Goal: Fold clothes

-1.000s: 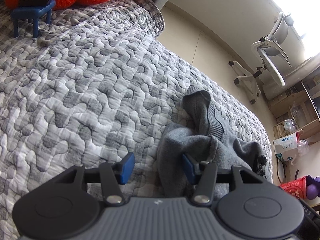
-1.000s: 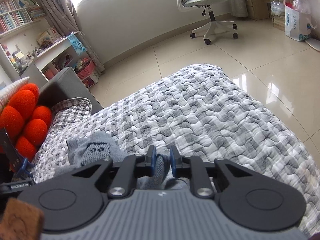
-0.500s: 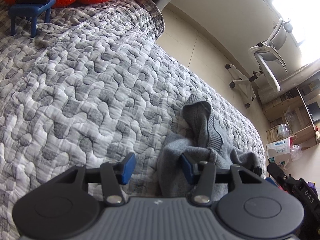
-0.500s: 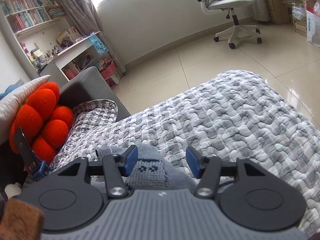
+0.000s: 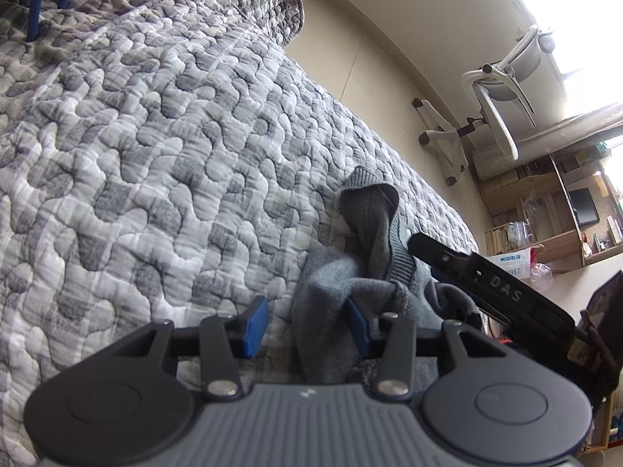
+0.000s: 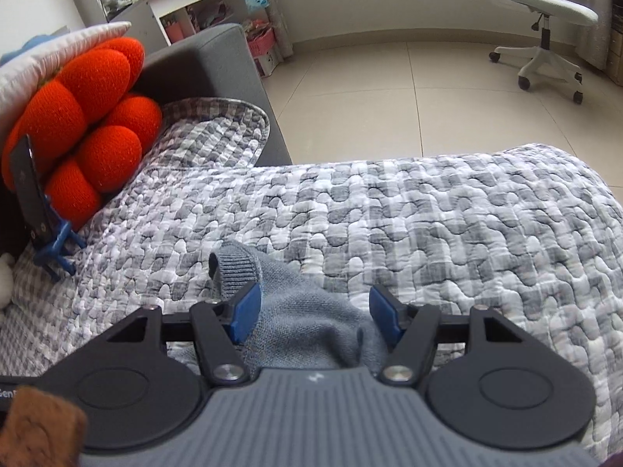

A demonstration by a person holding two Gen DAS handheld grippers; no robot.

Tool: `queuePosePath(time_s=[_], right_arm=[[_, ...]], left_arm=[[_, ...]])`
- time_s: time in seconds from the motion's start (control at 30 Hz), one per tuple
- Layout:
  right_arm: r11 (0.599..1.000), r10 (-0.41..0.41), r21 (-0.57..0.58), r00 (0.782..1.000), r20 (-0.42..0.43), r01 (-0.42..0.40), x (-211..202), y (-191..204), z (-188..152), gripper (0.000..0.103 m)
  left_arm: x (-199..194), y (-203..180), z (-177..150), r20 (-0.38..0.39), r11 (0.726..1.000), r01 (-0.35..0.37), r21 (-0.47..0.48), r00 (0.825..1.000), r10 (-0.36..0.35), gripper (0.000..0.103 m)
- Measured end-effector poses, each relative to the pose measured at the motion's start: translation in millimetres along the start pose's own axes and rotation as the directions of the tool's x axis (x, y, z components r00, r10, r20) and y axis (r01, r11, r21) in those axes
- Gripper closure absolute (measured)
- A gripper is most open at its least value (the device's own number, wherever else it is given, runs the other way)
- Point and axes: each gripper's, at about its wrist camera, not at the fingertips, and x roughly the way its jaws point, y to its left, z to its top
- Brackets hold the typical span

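Note:
A grey knitted garment (image 5: 366, 272) lies bunched on the quilted grey bed cover (image 5: 155, 136). My left gripper (image 5: 307, 327) is open, its jaws wide apart; a fold of the garment stands between them, against the right pad. In the right wrist view the garment (image 6: 303, 311) lies between the open blue pads of my right gripper (image 6: 317, 311), with a ribbed cuff (image 6: 233, 268) sticking up at the left pad. The right gripper's body (image 5: 486, 284) shows at the right of the left wrist view, beside the garment.
An orange knitted cushion (image 6: 89, 116) and a phone on a blue stand (image 6: 39, 210) sit at the head of the bed. A grey sofa arm (image 6: 218, 62) is behind. A white office chair (image 6: 545, 27) stands on the tiled floor beyond the bed edge.
My right gripper opened, letting go of the garment, and swung left toward the cushion. The left gripper stayed open by the garment; the right gripper's body came into its view.

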Motion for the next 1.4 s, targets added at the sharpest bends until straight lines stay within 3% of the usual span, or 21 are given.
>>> queuePosePath(time_s=[0.23, 0.33, 0.37, 0.4, 0.5, 0.67, 0.87, 1.07, 1.17, 1.4], right_arm=[[0.997, 0.052, -0.046, 0.995, -0.090, -0.056, 28, 12, 6, 0.041], [0.992, 0.022, -0.122, 0.997, -0.079, -0.032, 30, 24, 6, 0.063], [0.988, 0.026, -0.147, 0.997, -0.076, -0.037, 29, 28, 6, 0.077], [0.985, 0.023, -0.171, 0.997, -0.074, -0.035, 28, 31, 6, 0.084], [0.984, 0.006, -0.177, 0.998, -0.056, -0.016, 23, 29, 8, 0.090], [0.993, -0.057, -0.103, 0.996, 0.064, 0.063, -4, 8, 22, 0.090], [0.990, -0.143, 0.027, 0.970, 0.195, 0.141, -38, -21, 41, 0.091], [0.972, -0.217, 0.149, 0.939, 0.268, 0.182, -54, -46, 53, 0.091], [0.967, -0.228, 0.173, 0.935, 0.273, 0.186, -56, -53, 58, 0.091], [0.972, -0.222, 0.147, 0.929, 0.296, 0.185, -52, -52, 64, 0.091]], left_arm=[[17, -8, -7, -0.055, 1.000, 0.025, -0.001, 0.998, -0.025, 0.074], [17, -12, -7, -0.031, 1.000, 0.016, -0.004, 0.999, -0.016, 0.087], [17, -13, -6, -0.020, 1.000, 0.015, -0.005, 1.000, -0.015, 0.090], [16, -14, -6, -0.009, 1.000, 0.014, -0.006, 1.000, -0.014, 0.090], [15, -18, -5, 0.024, 1.000, 0.010, -0.009, 1.000, -0.010, 0.093], [-2, -25, -2, 0.135, 0.999, 0.033, 0.006, 0.990, -0.033, 0.094], [-31, -28, 5, 0.304, 0.999, 0.021, 0.035, 0.952, -0.030, 0.094], [-59, -32, 13, 0.464, 0.998, 0.004, 0.062, 0.885, -0.032, 0.094], [-71, -33, 19, 0.522, 0.997, -0.015, 0.071, 0.853, -0.025, 0.094], [-75, -46, 44, 0.553, 0.992, -0.091, 0.088, 0.833, 0.027, 0.094]])
